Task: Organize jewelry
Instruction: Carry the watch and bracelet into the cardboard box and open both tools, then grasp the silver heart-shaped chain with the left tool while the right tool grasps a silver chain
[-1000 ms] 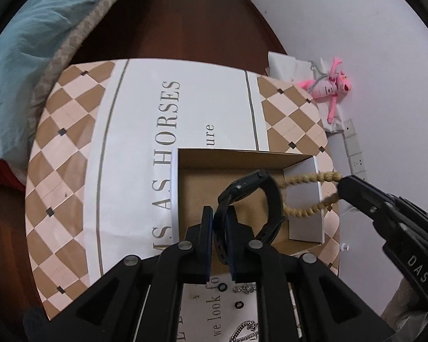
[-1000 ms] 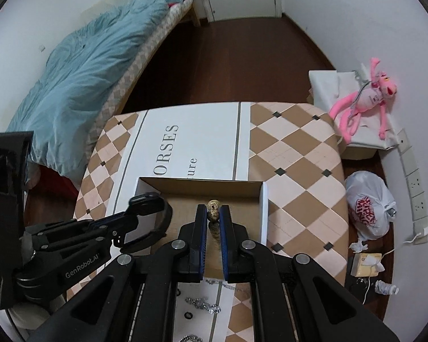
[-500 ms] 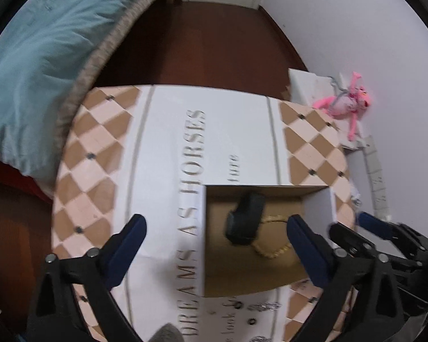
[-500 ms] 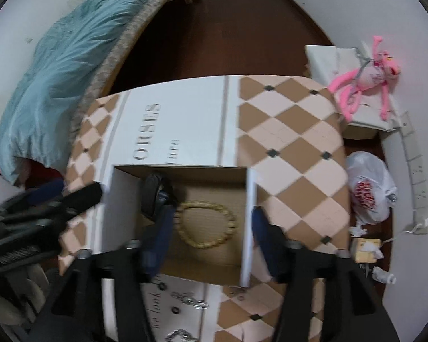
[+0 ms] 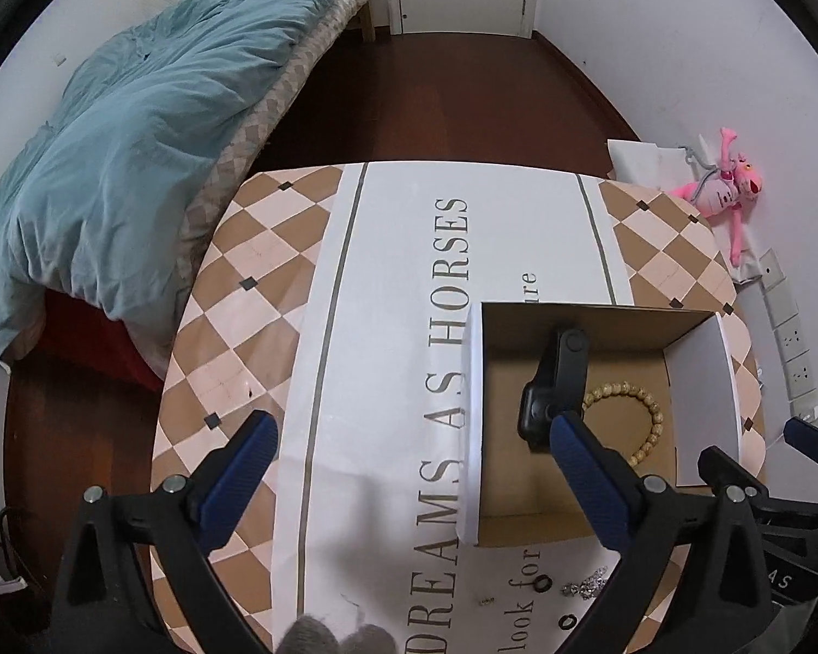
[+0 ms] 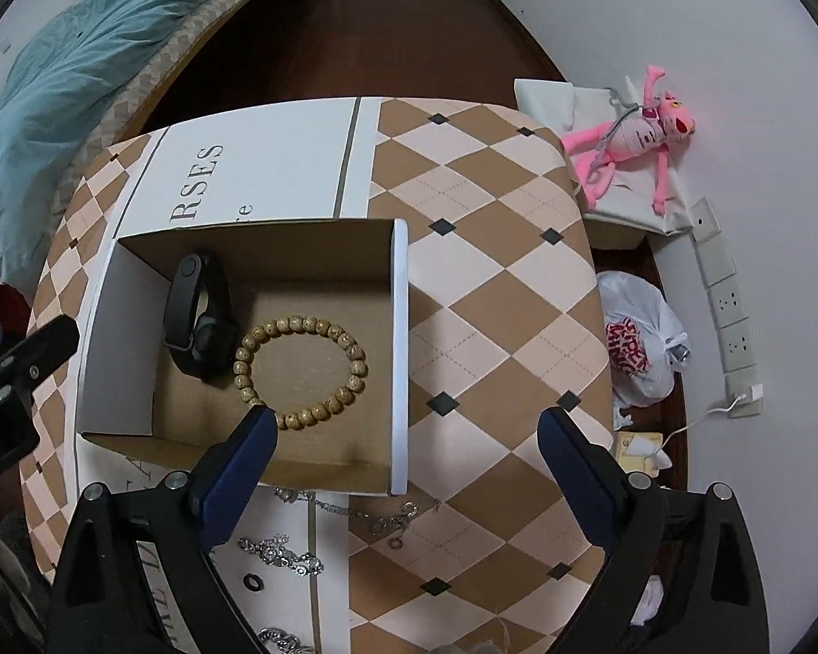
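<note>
Both tilted steeply down over the cardboard box (image 6: 401, 359). Left gripper (image 5: 409, 430) spread wide, nothing between the jaws. Right gripper (image 6: 403, 425) just opened wide, also empty. In the box, black watch (image 6: 199, 321) touching bead bracelet (image 6: 300, 370); silver chains (image 6: 283, 553) outside on the table (image 6: 491, 283).

Matt cardboard box (image 6: 245, 267), wooden-bead bracelet (image 6: 300, 370)

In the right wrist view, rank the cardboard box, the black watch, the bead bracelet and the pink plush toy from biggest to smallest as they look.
1. Cardboard box, clearly largest.
2. Bead bracelet, black watch and pink plush toy: they look alike in extent, and the plush lies farther off near the picture's warped edge, so no firm ranking.
</note>
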A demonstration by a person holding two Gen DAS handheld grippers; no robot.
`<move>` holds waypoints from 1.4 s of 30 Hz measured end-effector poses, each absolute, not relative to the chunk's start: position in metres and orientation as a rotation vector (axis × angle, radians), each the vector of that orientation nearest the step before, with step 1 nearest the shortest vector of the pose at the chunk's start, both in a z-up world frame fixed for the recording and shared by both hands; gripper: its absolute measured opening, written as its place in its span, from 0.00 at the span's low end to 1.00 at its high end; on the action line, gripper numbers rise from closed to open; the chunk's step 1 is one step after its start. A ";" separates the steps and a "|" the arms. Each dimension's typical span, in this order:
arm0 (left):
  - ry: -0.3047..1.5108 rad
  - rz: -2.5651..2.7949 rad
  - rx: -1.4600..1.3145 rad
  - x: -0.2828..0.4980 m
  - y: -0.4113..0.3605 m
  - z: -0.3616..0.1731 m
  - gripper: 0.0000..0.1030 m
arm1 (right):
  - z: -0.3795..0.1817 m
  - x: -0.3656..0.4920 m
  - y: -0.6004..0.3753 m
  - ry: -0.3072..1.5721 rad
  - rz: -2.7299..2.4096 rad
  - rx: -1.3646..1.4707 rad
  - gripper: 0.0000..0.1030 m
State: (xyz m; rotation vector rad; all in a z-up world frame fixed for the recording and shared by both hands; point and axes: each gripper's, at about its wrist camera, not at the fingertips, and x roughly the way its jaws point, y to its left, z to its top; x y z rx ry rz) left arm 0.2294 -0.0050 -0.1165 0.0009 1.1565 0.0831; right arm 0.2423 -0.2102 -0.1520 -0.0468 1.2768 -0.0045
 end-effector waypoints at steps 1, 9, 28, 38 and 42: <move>1.154 0.079 0.000 0.228 -0.006 -0.116 0.99 | -0.152 0.241 -0.210 1.274 -0.009 -0.045 0.95; 1.114 0.086 0.002 0.212 -0.006 -0.103 0.99 | -0.132 0.228 -0.209 1.204 -0.049 -0.052 0.95; 0.973 0.039 -0.006 0.147 -0.014 -0.035 0.99 | -0.043 0.163 -0.223 0.996 -0.078 -0.014 0.95; 0.977 0.083 -0.008 0.112 -0.015 -0.034 0.99 | -0.051 0.117 -0.234 1.045 -0.039 0.039 0.95; 1.036 0.120 0.010 0.094 -0.010 -0.069 0.99 | -0.097 0.094 -0.233 1.144 -0.008 0.052 0.95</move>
